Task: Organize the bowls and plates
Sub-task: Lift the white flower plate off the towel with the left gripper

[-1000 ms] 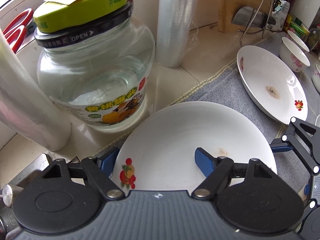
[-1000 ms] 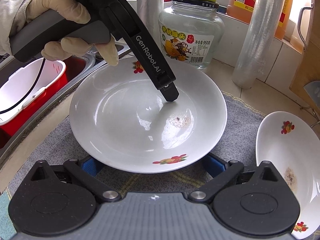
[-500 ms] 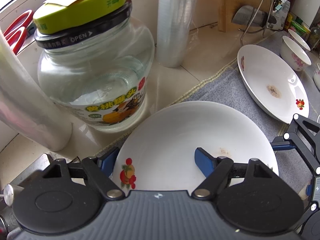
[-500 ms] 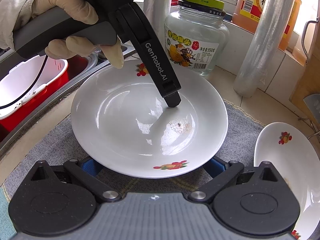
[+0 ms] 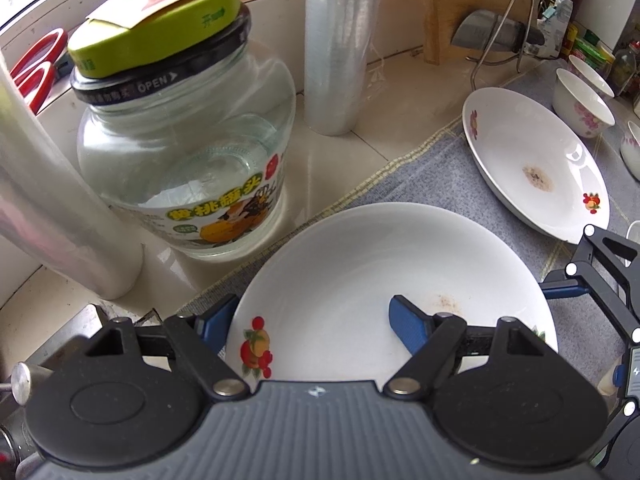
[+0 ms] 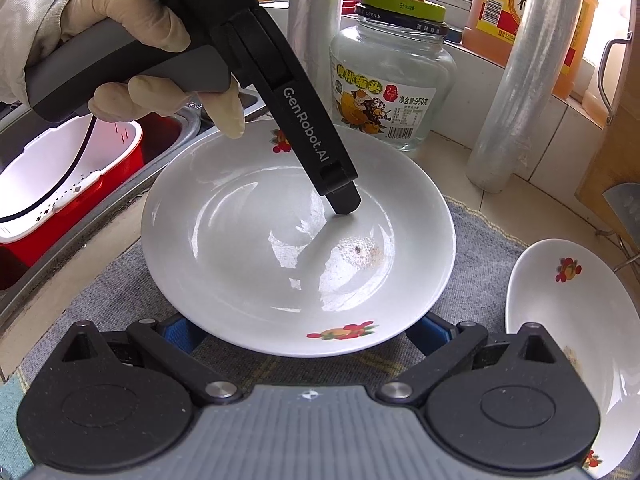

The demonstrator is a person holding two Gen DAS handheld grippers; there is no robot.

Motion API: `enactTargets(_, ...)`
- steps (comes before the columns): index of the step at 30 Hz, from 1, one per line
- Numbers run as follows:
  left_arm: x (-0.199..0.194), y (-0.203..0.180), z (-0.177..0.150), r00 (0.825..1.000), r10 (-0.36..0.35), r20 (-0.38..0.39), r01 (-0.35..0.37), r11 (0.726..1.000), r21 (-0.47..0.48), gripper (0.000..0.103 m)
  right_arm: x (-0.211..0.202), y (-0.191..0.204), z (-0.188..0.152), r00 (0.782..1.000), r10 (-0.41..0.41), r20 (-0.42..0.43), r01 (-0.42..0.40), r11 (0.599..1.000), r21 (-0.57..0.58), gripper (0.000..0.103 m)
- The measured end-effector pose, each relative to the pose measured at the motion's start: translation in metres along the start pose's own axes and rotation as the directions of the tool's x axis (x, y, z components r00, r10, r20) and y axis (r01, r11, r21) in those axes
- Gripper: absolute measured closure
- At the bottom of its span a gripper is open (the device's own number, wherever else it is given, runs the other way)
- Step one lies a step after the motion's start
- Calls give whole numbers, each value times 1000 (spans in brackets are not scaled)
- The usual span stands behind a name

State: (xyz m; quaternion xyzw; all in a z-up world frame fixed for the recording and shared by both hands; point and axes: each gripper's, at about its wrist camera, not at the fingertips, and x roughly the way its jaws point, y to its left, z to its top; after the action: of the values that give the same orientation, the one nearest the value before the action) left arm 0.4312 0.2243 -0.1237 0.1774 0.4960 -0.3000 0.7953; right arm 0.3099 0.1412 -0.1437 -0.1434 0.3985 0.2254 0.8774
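Right wrist view only: gloved left hand (image 6: 120, 52), red basket (image 6: 60, 168) at left edge. Left wrist view only: bowls (image 5: 582, 102) upper right. Tool reads "GenRobot.AI"; jar (image 6: 390, 80) "950". Left gripper (image 5: 316, 320) spread, straddling near plate (image 5: 380, 264) rim. Right gripper (image 6: 300, 330) wide apart under that plate's lower edge. Second plate (image 5: 532, 164) right.

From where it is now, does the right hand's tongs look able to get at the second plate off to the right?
Probably yes. The right tongs sit open at the near plate, holding nothing, and the second plate lies uncovered on the grey mat just beside, nothing between.
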Motion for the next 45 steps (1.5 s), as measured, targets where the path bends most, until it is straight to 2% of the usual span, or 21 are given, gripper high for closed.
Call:
enactTargets(23, -31, -20, -9, 1000, 0, 29, -1, 1000, 25, 23, -32, 12, -9, 1000, -19, 19, 19, 1000, 0, 0)
enactTargets(45, -62, -52, -39, 998, 16, 52, -17, 1000, 19, 23, -68, 37, -29, 999, -29, 32, 30, 999, -19, 0)
